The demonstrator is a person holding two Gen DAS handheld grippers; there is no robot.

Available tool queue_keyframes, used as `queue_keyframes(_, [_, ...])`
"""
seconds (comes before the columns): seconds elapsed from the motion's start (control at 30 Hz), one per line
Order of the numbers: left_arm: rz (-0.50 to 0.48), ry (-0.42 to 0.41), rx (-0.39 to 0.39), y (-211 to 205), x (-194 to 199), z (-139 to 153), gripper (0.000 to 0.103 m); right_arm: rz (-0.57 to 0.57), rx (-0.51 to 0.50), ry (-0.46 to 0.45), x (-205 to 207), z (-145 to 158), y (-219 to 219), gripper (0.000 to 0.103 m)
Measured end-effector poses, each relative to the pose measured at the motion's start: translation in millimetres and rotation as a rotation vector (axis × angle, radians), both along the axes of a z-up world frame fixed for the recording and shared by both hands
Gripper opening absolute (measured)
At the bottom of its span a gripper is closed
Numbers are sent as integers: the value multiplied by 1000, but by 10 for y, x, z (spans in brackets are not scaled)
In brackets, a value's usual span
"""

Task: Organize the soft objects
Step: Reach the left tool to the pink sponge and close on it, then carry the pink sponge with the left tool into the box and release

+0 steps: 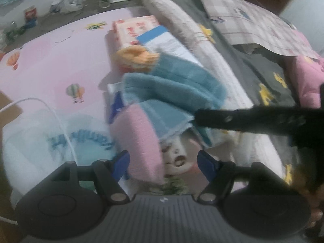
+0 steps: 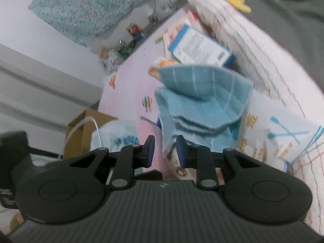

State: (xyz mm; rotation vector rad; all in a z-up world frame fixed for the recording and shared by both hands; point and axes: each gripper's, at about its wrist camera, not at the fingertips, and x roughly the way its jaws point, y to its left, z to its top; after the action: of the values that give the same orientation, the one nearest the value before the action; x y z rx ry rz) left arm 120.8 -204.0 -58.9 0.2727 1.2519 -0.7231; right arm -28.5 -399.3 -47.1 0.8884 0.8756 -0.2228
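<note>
A blue towel (image 1: 172, 89) lies bunched on the pink bedsheet (image 1: 50, 70). In the right wrist view the blue towel (image 2: 202, 97) hangs in folds, and its lower edge runs down between the pads of my right gripper (image 2: 165, 150), which is shut on it. From the left wrist view, a black finger of the right gripper (image 1: 232, 119) reaches in from the right onto the towel's edge. My left gripper (image 1: 164, 164) stands open over a pink cloth (image 1: 137, 141). The cloth lies close to the left pad, on a pack printed with a face (image 1: 178, 158).
Two boxes, one red-and-white (image 1: 133, 28) and one blue-and-white (image 1: 168, 40), and an orange fluffy thing (image 1: 137, 58) lie past the towel. A rolled white quilt (image 1: 212, 46) and grey blanket (image 1: 263, 77) bound the right. A white plastic pack (image 1: 60, 137) lies left, a cardboard box (image 2: 87, 129) stands off the bed.
</note>
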Motion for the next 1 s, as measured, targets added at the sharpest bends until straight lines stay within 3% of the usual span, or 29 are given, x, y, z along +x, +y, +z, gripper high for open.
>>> queue_keyframes(0.23, [10, -4, 25, -51, 100, -143, 72, -26, 19, 5, 127, -30, 83, 25])
queue_keyframes(0.3, [11, -7, 53, -106, 97, -219, 65, -38, 25, 18, 115, -72, 135, 25])
queue_keyframes(0.37, [19, -1, 108, -151, 108, -312, 37, -49, 33, 35, 74, -127, 170, 26])
queue_keyframes(0.43, [43, 15, 126, -97, 121, -344, 35, -59, 42, 49, 12, -176, 184, 26])
queue_keyframes(0.77, [116, -15, -24, 331, 65, 225, 29, -138, 124, -8, -178, -222, 239, 30])
queue_keyframes(0.87, [158, -8, -82, 573, 54, 461, 29, -145, 128, -42, -150, -159, 315, 31])
queue_keyframes(1.0, [214, -35, -101, 971, 78, 758, 29, -139, 125, -68, -52, -106, 471, 32])
